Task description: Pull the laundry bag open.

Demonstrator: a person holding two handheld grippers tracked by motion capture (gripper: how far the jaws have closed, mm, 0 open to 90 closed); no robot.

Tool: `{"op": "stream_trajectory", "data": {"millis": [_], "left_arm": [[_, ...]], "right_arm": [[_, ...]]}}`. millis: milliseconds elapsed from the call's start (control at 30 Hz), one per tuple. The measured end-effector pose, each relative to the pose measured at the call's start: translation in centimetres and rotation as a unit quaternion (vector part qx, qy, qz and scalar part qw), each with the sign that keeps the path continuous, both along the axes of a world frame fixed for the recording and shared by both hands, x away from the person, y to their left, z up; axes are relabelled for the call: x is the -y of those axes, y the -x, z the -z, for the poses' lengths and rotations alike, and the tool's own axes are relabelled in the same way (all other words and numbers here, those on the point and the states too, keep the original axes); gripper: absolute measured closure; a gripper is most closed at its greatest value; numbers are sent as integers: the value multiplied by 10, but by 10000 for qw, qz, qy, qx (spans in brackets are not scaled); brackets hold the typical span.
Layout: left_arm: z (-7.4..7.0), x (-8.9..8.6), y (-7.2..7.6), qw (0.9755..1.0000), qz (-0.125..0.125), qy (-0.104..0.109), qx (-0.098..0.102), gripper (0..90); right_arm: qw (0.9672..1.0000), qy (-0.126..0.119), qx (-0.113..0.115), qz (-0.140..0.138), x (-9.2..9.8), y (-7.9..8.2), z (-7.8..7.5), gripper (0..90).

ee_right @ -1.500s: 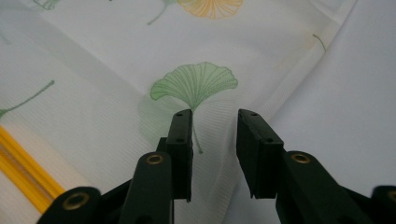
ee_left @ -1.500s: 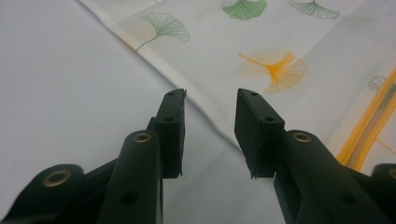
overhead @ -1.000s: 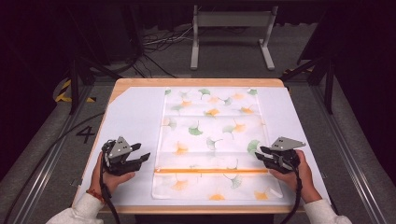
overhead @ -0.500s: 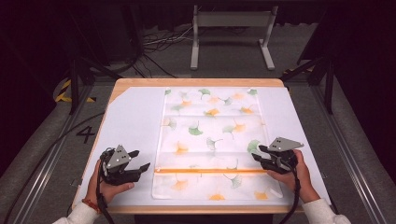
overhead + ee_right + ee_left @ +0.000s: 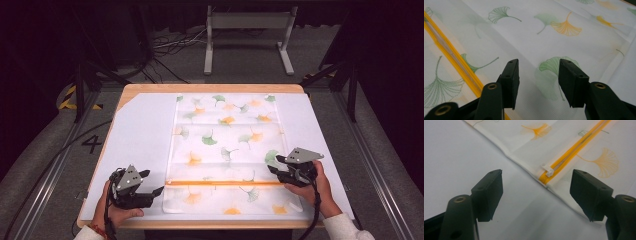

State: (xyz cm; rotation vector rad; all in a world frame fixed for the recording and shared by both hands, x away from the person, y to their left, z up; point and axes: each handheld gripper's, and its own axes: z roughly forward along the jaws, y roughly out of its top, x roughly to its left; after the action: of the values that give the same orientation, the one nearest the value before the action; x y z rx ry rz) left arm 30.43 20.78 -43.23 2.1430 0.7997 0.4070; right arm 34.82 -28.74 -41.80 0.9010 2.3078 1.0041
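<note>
Grippers hovering at pouch's zip ends.
Left gripper (image 5: pixel 156 192) and right gripper (image 5: pixel 272 164) are standing apart, jaws just opening, empty; leaf-print pouch (image 5: pixel 225 145) is lying flat mid-table (image 5: pixel 140 130), zip (image 5: pixel 225 183) toward near edge.

The place is looking like a lab or recording studio rather than a home. A wooden table (image 5: pixel 210 88) under a white sheet (image 5: pixel 140 145) is sitting between metal rails (image 5: pixel 47 182), black drapes are closing off the back, cables (image 5: pixel 165 47) are trailing over grey carpet, and a taped 4 (image 5: pixel 92 144) is marking the floor.
</note>
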Motion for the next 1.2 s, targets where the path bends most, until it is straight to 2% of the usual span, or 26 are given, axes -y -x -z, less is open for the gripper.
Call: {"op": "stream_trajectory", "data": {"millis": [67, 133, 200, 300, 333, 367, 400, 467, 600, 633, 700, 800, 933, 1000, 1133, 1200], "left_arm": [[1, 1, 2, 9998, 162, -24, -74, 309], [3, 2, 4, 9997, 189, -99, -111, 344], [4, 2, 4, 9996, 170, -17, -231, 358], [6, 2, 5, 9994, 181, 25, -282, 381], [7, 4, 6, 9992, 194, 43, -348, 392], [7, 5, 7, 9991, 207, -1, -369, 413], [10, 11, 8, 9983, 273, -124, -495, 480], [12, 15, 8, 9977, 379, -177, -524, 507], [14, 20, 9, 9974, 347, -184, -599, 509], [15, 21, 8, 9975, 262, -264, -601, 484], [18, 22, 7, 9969, 208, -269, -712, 437], [20, 26, 7, 9970, 210, -279, -694, 404], [20, 34, 3, 9970, 264, -324, -653, 405], [20, 35, 2, 9970, 273, -364, -622, 414], [21, 36, 5, 9977, 138, -387, -544, 469], [20, 35, 6, 9977, 194, -376, -526, 573]], "right_arm": [[10000, -11, -11, -53, -1, 0, -1, 564], [9998, -25, -36, -199, -2, 1, 0, 600], [9997, 35, -22, -237, -2, 2, 0, 629], [9995, 26, -25, -302, -4, 4, 0, 663], [9994, 20, -21, -352, -5, 5, -1, 708], [9989, -4, -41, -463, -5, 7, -2, 757], [9979, 75, -54, -648, -8, 10, -2, 779], [9974, 188, -35, -692, -10, 13, -1, 774], [9978, 202, -10, -627, -11, 13, -1, 711], [9979, 197, 15, -613, -11, 12, -1, 686], [9983, 182, 29, -559, -11, 11, -2, 655], [9986, 154, 3, -503, -10, 7, 0, 617], [9987, 135, -6, -482, -11, 5, 1, 579], [9988, 116, -7, -485, -11, 5, 2, 566], [9988, 75, 0, -489, -11, 5, 1, 560], [9987, 90, 26, -509, -13, 6, 0, 553]]}}
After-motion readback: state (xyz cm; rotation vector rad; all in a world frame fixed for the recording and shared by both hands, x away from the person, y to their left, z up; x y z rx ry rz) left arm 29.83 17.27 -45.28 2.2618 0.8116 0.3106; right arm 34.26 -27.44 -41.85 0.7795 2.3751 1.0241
